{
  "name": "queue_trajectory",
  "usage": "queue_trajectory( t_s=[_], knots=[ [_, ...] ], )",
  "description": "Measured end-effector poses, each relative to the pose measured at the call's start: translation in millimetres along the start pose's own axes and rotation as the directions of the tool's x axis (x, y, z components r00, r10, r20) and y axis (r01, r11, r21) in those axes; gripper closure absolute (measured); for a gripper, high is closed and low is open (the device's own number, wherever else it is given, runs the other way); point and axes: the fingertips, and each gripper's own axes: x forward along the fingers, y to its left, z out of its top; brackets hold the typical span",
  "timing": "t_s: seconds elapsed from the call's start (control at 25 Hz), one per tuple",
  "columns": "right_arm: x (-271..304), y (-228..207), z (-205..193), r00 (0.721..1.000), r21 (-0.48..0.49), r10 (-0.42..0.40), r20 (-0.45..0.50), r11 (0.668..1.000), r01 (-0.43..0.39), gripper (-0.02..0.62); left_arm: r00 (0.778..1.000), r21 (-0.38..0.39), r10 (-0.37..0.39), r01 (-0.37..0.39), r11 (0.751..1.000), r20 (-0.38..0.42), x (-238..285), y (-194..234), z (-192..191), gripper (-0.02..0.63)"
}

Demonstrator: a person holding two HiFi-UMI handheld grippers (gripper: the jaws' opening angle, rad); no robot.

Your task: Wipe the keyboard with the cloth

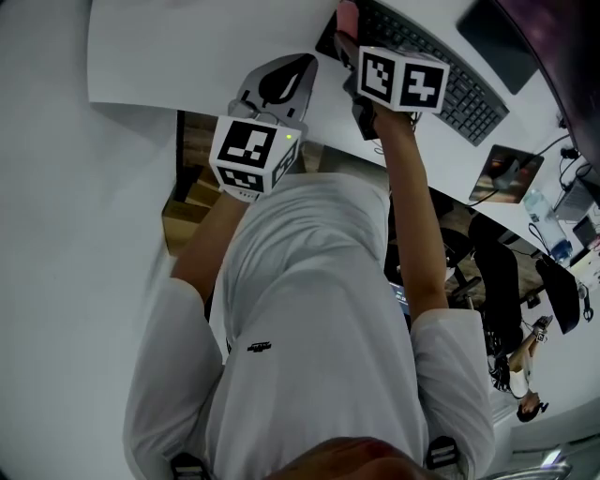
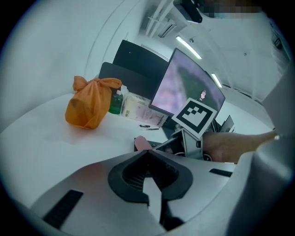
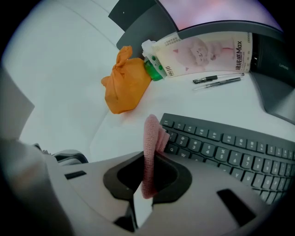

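A black keyboard lies on the white desk, in front of a monitor. My right gripper is shut on a pink cloth at the keyboard's left end. In the right gripper view the cloth stands up from the closed jaws of that gripper and hangs over the first keys of the keyboard. My left gripper hovers over bare desk just left of the right one. In its own view the left gripper is shut with nothing in it.
An orange knotted bag, a green bottle, a pack of wipes and two pens sit behind the keyboard's left end. The curved monitor stands behind them. A mouse pad lies right of the keyboard.
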Motion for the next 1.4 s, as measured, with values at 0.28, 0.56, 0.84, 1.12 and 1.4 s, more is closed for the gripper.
queue_trajectory(
  t_s=[0.28, 0.56, 0.84, 1.12, 1.4],
  knots=[
    [4, 30, -2, 0.993, 0.003, 0.113, 0.021, 0.994, -0.113, 0.558, 1.000, 0.000, 0.013, -0.013, 1.000, -0.003, -6, 4, -4, 0.588],
    [5, 27, -29, 0.991, 0.044, 0.136, -0.005, 0.990, -0.135, 0.558, 1.000, 0.004, 0.008, -0.007, 1.000, -0.018, -4, -2, -11, 0.588],
    [0, 12, -43, 0.995, 0.103, 0.098, -0.004, 0.990, -0.097, 0.558, 0.999, 0.019, -0.017, 0.017, 1.000, -0.027, -3, -15, -16, 0.588],
    [-11, -10, -56, 0.997, 0.180, 0.071, 0.008, 0.981, -0.071, 0.558, 0.998, 0.045, -0.041, 0.043, 0.998, -0.042, 3, -28, -18, 0.588],
    [-21, -21, -65, 0.998, 0.236, 0.045, 0.036, 0.970, -0.052, 0.558, 0.994, 0.073, -0.082, 0.087, 0.994, -0.069, 6, -38, -23, 0.588]
  ],
)
